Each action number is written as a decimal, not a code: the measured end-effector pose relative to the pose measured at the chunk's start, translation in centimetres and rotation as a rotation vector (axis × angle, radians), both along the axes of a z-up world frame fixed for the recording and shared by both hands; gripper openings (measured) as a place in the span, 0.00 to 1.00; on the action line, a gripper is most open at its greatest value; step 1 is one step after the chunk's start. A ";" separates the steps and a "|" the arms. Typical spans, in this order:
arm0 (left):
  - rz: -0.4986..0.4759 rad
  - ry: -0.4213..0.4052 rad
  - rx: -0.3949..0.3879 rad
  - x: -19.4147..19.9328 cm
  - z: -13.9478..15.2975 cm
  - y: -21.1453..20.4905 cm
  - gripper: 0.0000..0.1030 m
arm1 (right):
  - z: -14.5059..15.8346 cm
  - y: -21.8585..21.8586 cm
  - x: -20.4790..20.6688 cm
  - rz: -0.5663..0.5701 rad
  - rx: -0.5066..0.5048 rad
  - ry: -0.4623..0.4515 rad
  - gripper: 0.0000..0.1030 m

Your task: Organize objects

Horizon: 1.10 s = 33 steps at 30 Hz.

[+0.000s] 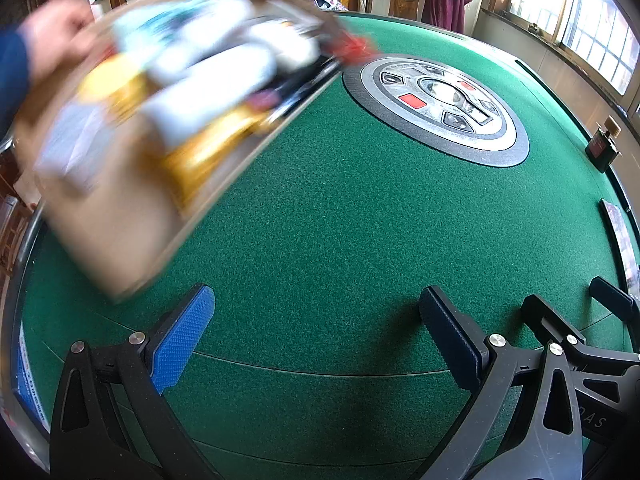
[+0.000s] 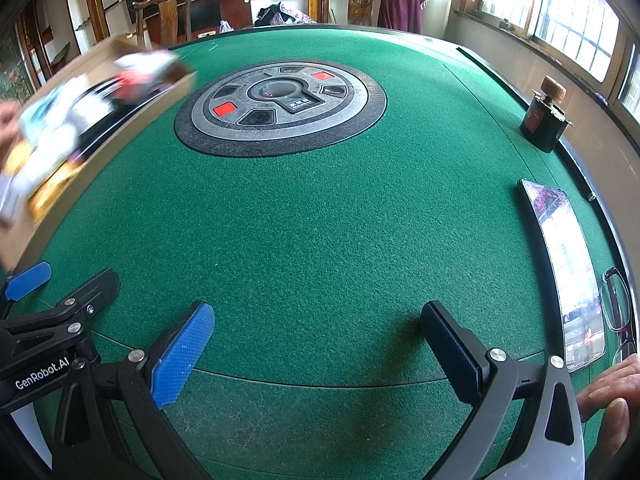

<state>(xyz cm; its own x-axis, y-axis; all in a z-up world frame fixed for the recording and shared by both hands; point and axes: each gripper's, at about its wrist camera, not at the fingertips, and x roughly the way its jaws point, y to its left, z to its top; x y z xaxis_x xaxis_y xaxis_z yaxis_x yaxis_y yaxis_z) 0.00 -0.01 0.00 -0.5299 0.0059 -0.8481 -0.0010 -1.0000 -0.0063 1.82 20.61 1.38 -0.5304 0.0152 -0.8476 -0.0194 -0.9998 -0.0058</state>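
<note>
A cardboard box (image 1: pixel 120 224) full of white, yellow and black items is held tilted above the left of the green table (image 1: pixel 340 220) by a bare hand (image 1: pixel 56 36); it is motion-blurred. It also shows in the right wrist view (image 2: pixel 100 120). My left gripper (image 1: pixel 316 320) is open and empty, low over the near felt. My right gripper (image 2: pixel 316 328) is open and empty, beside the left gripper (image 2: pixel 64 296). The right gripper's fingers (image 1: pixel 560 320) show at the lower right of the left wrist view.
A round grey control panel (image 2: pixel 280 104) sits in the table's middle. A dark bottle with a wooden cap (image 2: pixel 544 120), a phone (image 2: pixel 564 268) and glasses (image 2: pixel 618 304) lie along the right edge. A hand (image 2: pixel 612 392) rests at the lower right. Chairs stand behind.
</note>
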 end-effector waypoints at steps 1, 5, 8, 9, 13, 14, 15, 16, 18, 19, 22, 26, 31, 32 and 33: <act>0.000 0.000 0.000 0.0 0.0 0.0 1.00 | 0.0 0.0 0.0 0.000 0.000 0.000 1.00; 0.000 0.000 0.000 0.0 0.0 0.0 1.00 | 0.0 0.1 0.0 0.000 0.000 0.000 1.00; 0.000 0.000 0.000 0.0 0.0 0.0 1.00 | 0.1 0.2 0.0 0.000 0.000 0.000 1.00; 0.000 0.000 0.000 0.0 0.1 0.0 1.00 | 0.1 0.2 0.0 0.000 0.000 0.000 1.00; 0.000 0.000 0.000 0.0 0.0 0.0 1.00 | 0.1 0.3 -0.1 0.000 0.000 0.000 1.00; 0.000 0.000 0.000 0.0 0.0 0.0 1.00 | 0.0 0.1 -0.1 0.000 0.000 0.000 1.00; 0.000 -0.001 0.000 0.0 0.0 0.0 1.00 | -0.1 0.0 -0.2 0.000 0.000 0.000 1.00; 0.000 -0.001 0.000 0.0 0.0 0.0 1.00 | -0.1 -0.5 -0.2 0.000 0.000 0.000 1.00; 0.000 -0.001 0.000 0.1 0.0 0.2 1.00 | -0.1 -0.5 -0.2 0.001 0.000 0.000 1.00; 0.000 -0.001 0.000 0.1 0.0 0.2 1.00 | -0.1 -0.4 -0.3 0.001 0.000 0.000 1.00; 0.000 -0.001 0.000 0.1 -0.1 0.2 1.00 | 0.0 0.0 -0.2 0.001 0.000 0.000 1.00; 0.002 0.001 0.001 0.2 0.0 0.2 1.00 | 0.0 0.0 -0.2 0.001 0.000 0.000 1.00; 0.008 0.001 0.001 0.6 0.0 0.2 1.00 | 0.1 0.2 0.0 0.001 0.000 0.000 1.00; 0.007 0.001 -0.001 0.6 0.0 0.3 1.00 | 0.1 0.2 0.0 0.001 -0.001 0.001 1.00; 0.007 0.002 -0.001 0.6 0.1 0.3 1.00 | 0.1 0.1 0.0 0.001 0.000 0.000 1.00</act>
